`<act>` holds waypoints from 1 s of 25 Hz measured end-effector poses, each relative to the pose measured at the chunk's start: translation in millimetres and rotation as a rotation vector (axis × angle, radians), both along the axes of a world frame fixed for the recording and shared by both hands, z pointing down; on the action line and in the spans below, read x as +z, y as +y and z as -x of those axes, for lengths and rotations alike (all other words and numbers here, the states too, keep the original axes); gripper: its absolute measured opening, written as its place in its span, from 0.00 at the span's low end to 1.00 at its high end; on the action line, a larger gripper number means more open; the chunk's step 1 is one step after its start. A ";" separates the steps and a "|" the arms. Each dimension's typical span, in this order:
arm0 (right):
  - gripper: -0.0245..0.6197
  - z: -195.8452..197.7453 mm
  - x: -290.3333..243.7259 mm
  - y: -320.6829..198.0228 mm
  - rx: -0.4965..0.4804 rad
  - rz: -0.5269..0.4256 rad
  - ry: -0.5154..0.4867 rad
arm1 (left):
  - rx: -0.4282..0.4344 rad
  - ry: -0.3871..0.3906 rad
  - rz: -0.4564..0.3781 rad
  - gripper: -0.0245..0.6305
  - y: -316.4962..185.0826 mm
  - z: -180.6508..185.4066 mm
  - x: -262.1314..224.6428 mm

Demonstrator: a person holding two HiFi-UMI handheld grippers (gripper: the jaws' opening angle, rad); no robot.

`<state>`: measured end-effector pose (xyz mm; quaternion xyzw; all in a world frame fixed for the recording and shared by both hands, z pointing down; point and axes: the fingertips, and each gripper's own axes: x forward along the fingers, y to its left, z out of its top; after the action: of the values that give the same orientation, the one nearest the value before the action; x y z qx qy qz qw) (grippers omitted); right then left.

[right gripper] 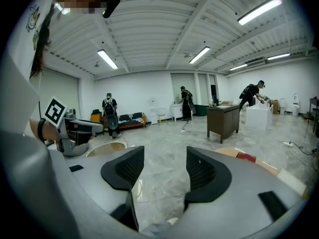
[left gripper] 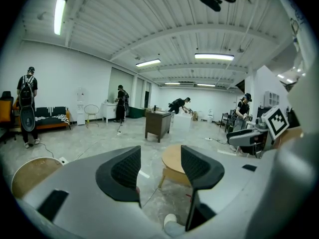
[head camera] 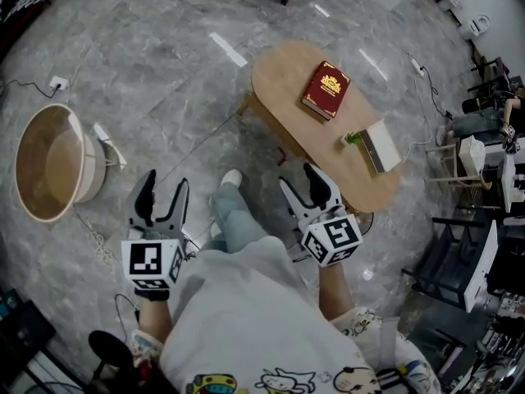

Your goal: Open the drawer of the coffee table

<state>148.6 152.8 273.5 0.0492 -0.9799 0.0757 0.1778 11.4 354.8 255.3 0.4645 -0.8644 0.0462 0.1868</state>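
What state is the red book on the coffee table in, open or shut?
Shut. The red book lies flat on the coffee table with its decorated cover facing up, and no pages are spread.

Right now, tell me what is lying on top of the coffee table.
On the coffee table lie a red book, a small green item and a pale flat box beside it. The tabletop hides what is beneath it; no drawer shows.

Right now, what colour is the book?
Book: dark red, gold emblem; best in head view.
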 end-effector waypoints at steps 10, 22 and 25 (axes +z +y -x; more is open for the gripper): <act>0.40 80.7 -8.5 -78.9 0.079 -0.009 -0.008 | 0.102 -0.001 0.004 0.39 -94.3 91.7 -6.8; 0.40 107.9 -17.2 -154.8 0.224 -0.019 -0.021 | 0.278 -0.026 -0.013 0.39 -208.4 145.6 -18.0; 0.40 108.5 -17.2 -160.2 0.244 -0.015 -0.019 | 0.315 -0.025 -0.017 0.39 -226.4 147.9 -17.5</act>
<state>40.1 -7.3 256.3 0.1687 -0.9689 0.0897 0.1574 -136.4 128.4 237.8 0.5954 -0.7833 0.0736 0.1627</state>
